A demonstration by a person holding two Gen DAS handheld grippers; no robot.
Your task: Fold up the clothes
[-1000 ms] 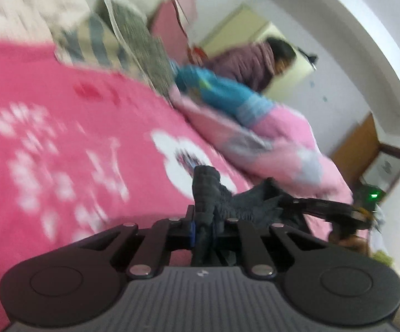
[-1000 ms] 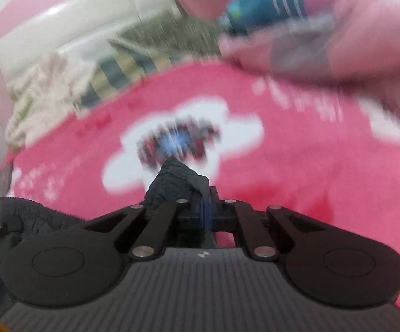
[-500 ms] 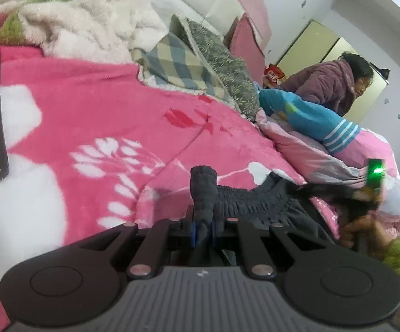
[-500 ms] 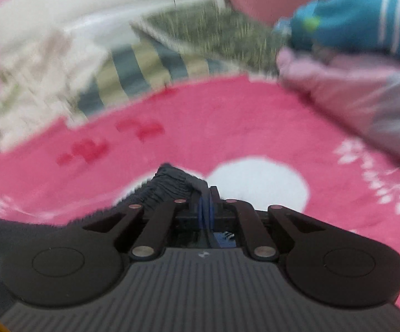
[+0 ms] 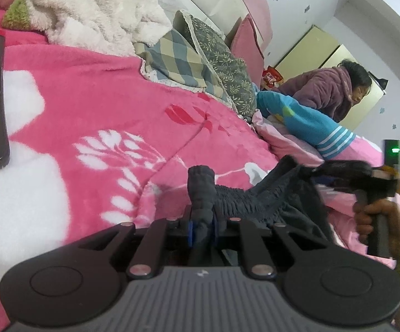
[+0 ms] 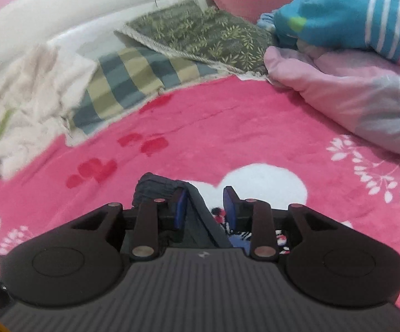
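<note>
Dark garment [image 5: 244, 196], pink blanket [image 5: 94, 105], writing unreadable

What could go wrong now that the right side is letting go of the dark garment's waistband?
1. The right gripper has its jaws opening, with the dark garment lying slack between them; the cloth may catch on a pad and drag as the gripper withdraws.
2. The left gripper pinches only a small bunch of waistband, so that end may stay crumpled and the fold crooked.
3. The pink blanket is plush, so the garment may not slide flat.
</note>
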